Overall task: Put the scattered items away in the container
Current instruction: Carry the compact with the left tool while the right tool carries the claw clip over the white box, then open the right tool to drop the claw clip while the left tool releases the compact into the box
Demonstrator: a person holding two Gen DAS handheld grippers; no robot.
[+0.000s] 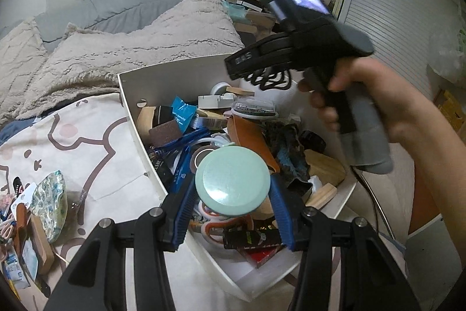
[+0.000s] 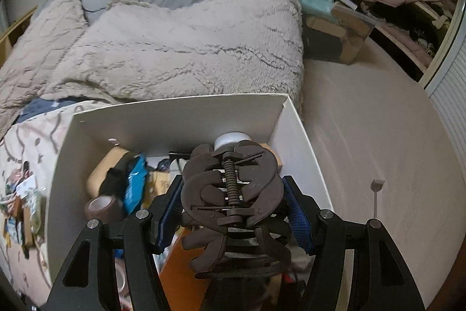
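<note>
My left gripper (image 1: pixel 231 191) is shut on a round mint-green lid (image 1: pixel 232 182) and holds it over the near part of the white box (image 1: pixel 131 89), which is full of mixed items. My right gripper (image 2: pixel 233 212) is shut on a large dark brown claw hair clip (image 2: pixel 231 203) and holds it above the same white box (image 2: pixel 174 118). In the left wrist view the right gripper (image 1: pixel 247 72) hangs over the far side of the box, with the clip (image 1: pixel 271 79) showing under it. Several scattered items (image 1: pixel 32 209) lie on the bedsheet left of the box.
The box sits on a bed with a cartoon-print sheet (image 1: pixel 87 142) and a fluffy beige blanket (image 2: pixel 174 42). A blue-patterned dish (image 1: pixel 51 200) lies among the loose items. To the right are beige floor (image 2: pixel 364 136), a back scratcher (image 2: pixel 377 197) and a slatted closet door (image 1: pixel 393 13).
</note>
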